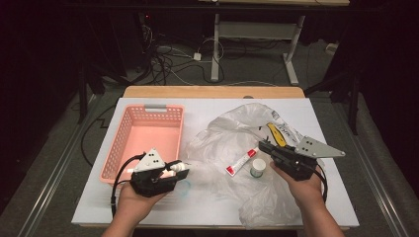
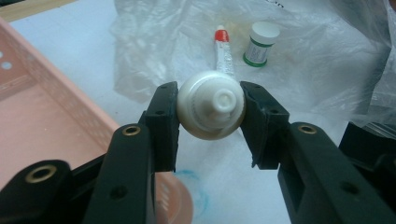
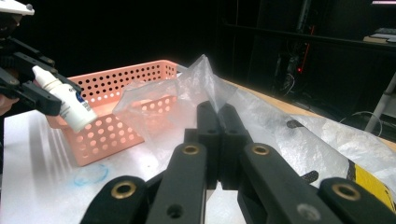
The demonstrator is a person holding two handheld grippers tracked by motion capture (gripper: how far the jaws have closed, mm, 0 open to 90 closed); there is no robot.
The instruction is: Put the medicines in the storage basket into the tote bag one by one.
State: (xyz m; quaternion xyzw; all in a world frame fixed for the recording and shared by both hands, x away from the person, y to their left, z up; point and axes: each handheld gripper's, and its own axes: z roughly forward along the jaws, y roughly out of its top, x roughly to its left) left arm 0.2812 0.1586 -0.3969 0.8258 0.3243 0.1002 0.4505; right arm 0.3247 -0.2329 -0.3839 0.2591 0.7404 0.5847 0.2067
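My left gripper (image 1: 174,172) is shut on a small white bottle (image 1: 184,167) just off the near right corner of the pink basket (image 1: 116,143). In the left gripper view the bottle (image 2: 211,112) points its nozzle at the camera, squeezed between both pads. The right gripper view shows the same bottle (image 3: 65,100) tilted, in front of the basket (image 3: 112,126). My right gripper (image 1: 263,146) is shut on a fold of the clear plastic bag (image 1: 232,133). The film (image 3: 205,77) rises in a peak from the closed jaws.
A red-and-white tube (image 1: 242,162) and a small white jar with a green label (image 1: 257,168) lie on the bag. The left gripper view shows the tube (image 2: 223,49) and jar (image 2: 260,44) beyond the bottle. A yellow packet (image 1: 275,133) sits inside the bag.
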